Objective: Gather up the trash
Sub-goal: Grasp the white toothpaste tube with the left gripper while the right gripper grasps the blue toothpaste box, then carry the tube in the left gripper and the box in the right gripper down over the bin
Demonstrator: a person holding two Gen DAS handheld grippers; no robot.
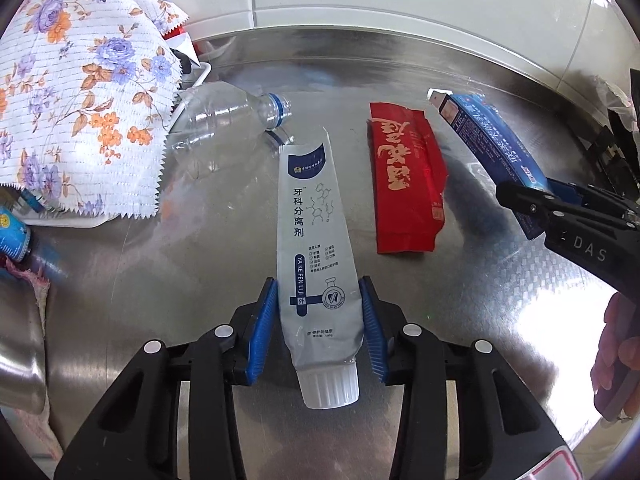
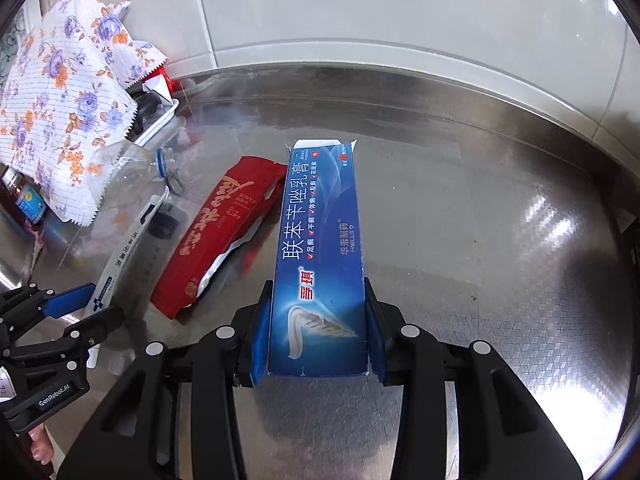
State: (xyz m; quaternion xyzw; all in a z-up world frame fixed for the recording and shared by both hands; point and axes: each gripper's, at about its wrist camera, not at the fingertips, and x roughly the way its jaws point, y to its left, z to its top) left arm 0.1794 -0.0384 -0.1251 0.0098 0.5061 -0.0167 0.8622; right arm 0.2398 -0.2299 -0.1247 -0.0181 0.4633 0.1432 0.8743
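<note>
- A white plastic basket (image 2: 162,122) sits at the far left corner of the stainless steel tabletop (image 2: 500,240), half hidden under a white cloth printed with purple and orange flowers (image 1: 76,92); I can make out dark items and a bit of red and white packaging in it, but not what they are.
- My left claw (image 1: 318,292) has its blue pads on either side of a grey squeeze tube with a white screw cap (image 1: 310,248); the pads look to touch its sides, though I cannot tell how firmly they press. The tube lies along the tabletop, cap towards me.
- My right claw (image 2: 318,292) grips one long blue cardboard toothpaste box (image 2: 320,248) by its near end, held above the tabletop with the torn far flap pointing at the back wall.
- Trash count on the tabletop: one clear crushed plastic bottle with a blue neck ring (image 1: 224,120), no cap, lying against the cloth; one red foil packet with gold lettering (image 1: 406,180), torn open, lying between the tube and the box; one tube; one box.
- One blue-labelled can (image 1: 14,236) stands at the left edge, just beside a pink towel (image 1: 34,292).
- The right half of the tabletop is bare metal up to the raised back rim below the white tiled wall (image 2: 400,12), so my right claw has open room on that side; the left side is crowded by cloth, bottle and basket.
</note>
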